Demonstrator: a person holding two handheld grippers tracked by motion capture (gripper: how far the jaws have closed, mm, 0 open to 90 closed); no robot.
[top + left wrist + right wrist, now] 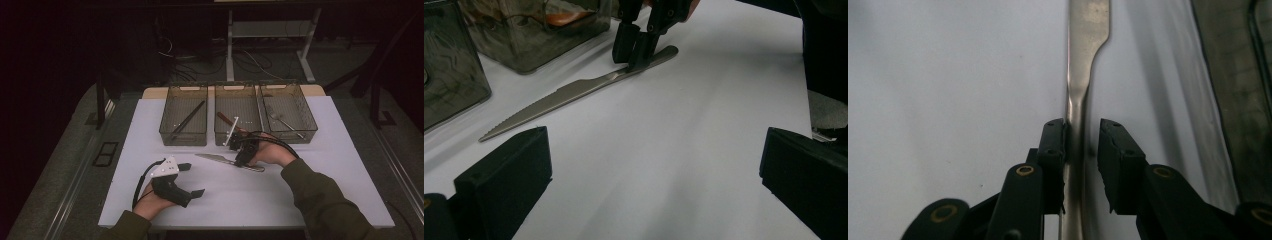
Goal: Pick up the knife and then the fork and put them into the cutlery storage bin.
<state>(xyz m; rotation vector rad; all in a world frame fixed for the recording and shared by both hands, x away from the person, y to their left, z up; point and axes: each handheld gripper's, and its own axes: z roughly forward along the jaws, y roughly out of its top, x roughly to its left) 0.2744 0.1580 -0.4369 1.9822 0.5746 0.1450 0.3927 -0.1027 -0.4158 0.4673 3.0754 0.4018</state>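
A steel table knife (220, 160) with a serrated blade lies flat on the white table top (300, 200), blade pointing left. My right gripper (241, 162) stands over its handle with the jaws a little apart. In the right gripper view the knife (1088, 30) runs between the pads of the right gripper (1083, 132); the left pad sits against the metal and a gap shows at the right pad. The left gripper view shows the knife (574, 92) and the right gripper (636, 52) farther off. My left gripper (192, 180) rests near the front left, jaws wide open and empty (654, 145).
Three clear smoky bins stand in a row behind the knife: the left bin (183, 136) holds a long dark utensil, the middle bin (220, 137) a brown-handled one, the right bin (312, 125) a metal utensil. Bare white table lies in front and to the right.
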